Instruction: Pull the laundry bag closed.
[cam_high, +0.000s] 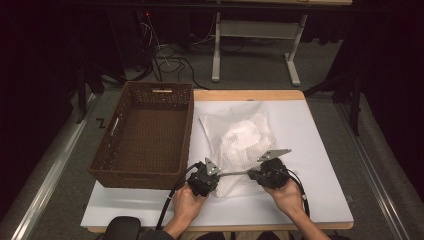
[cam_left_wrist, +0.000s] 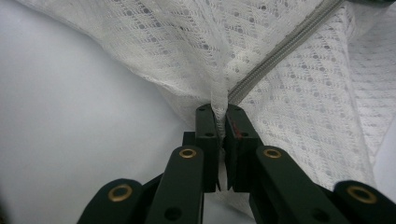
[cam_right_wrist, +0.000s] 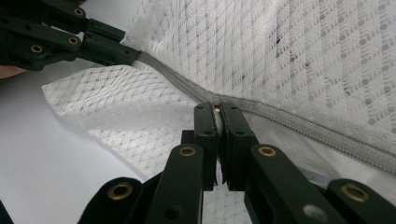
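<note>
A white mesh bag (cam_high: 239, 142) with a grey zipper (cam_high: 235, 173) lies on the white table (cam_high: 310, 150). My left gripper (cam_high: 219, 175) is shut on a fold of the mesh (cam_left_wrist: 219, 100) at one end of the zipper (cam_left_wrist: 280, 49). My right gripper (cam_high: 251, 173) faces it from the right, shut on the zipper pull (cam_right_wrist: 216, 108), a small brass glint between the pads. The zipper (cam_right_wrist: 299, 126) runs taut between the two grippers. The left gripper (cam_right_wrist: 137, 55) also appears at the top left of the right gripper view, pinching the zipper's end.
A brown wicker basket (cam_high: 150, 100) stands on the table's left side, close to the left hand. Beyond the table's far edge are white desk legs (cam_high: 216, 50) and cables (cam_high: 165, 57) on the grey floor.
</note>
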